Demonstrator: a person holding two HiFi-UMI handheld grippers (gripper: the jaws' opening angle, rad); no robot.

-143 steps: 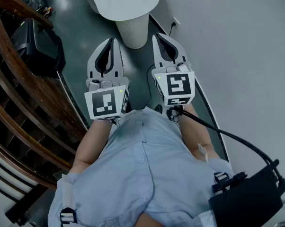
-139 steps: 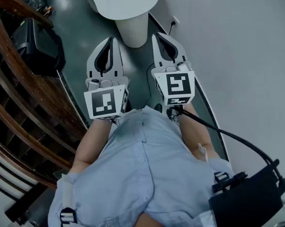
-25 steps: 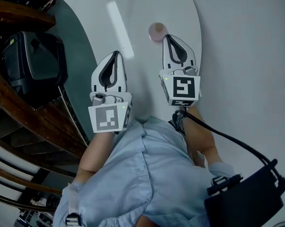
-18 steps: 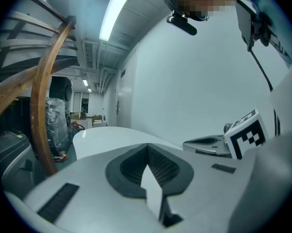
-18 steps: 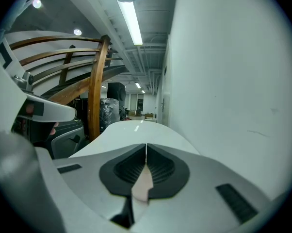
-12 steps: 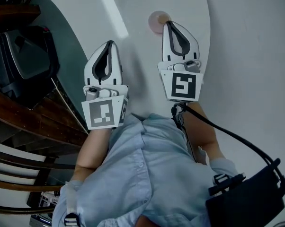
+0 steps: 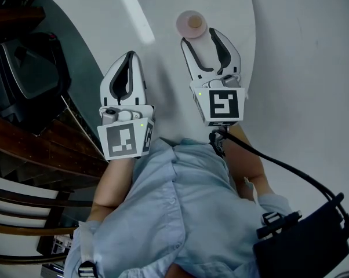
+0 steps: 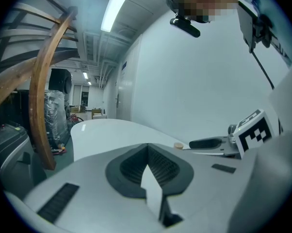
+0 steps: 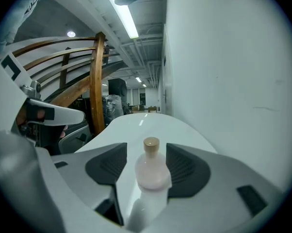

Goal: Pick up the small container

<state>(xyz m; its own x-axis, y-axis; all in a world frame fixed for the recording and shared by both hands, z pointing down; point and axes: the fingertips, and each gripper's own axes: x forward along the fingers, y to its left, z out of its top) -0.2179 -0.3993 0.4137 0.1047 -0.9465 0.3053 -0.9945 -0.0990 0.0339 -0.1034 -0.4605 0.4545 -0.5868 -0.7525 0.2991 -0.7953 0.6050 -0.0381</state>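
**A:** Right gripper [image 7: 200,37] — its jaws have just been opening, and there they are, spread wide!

**B:** Anything in them?

**A:** Nothing clamped. The small bottle [image 7: 191,24] stands upright right at the mouth of the jaws, at about twelve o'clock from the tips, a shade towards eleven. From the right gripper view it sits dead centre between the two dark pads [image 9: 187,169], with a gap on either side of it and no contact.

**B:** What sort of bottle?

**A:** Pale pink, rounded body [image 9: 151,171], narrow neck, tan stopper [image 9: 151,143] on top. It's on the glossy white table [image 7: 163,4], close to the wall-side edge.

**B:** And the left gripper?

**A:** Left gripper [image 7: 128,57] is pressed together tip to tip, with nothing between its jaws. It hangs over the table at roughly eight o'clock from the right one, well apart from the bottle.

**B:** Can the left gripper view see the bottle?

**A:** Just the stopper [image 8: 178,145], peeking out beside the right gripper's jaw at three o'clock.

**B:** Surroundings?

**A:** A curved wooden railing [image 7: 41,149] off at nine o'clock, and a black cable [image 7: 267,162] trailing back from the right gripper past the person's light-blue shirt [image 7: 174,213].
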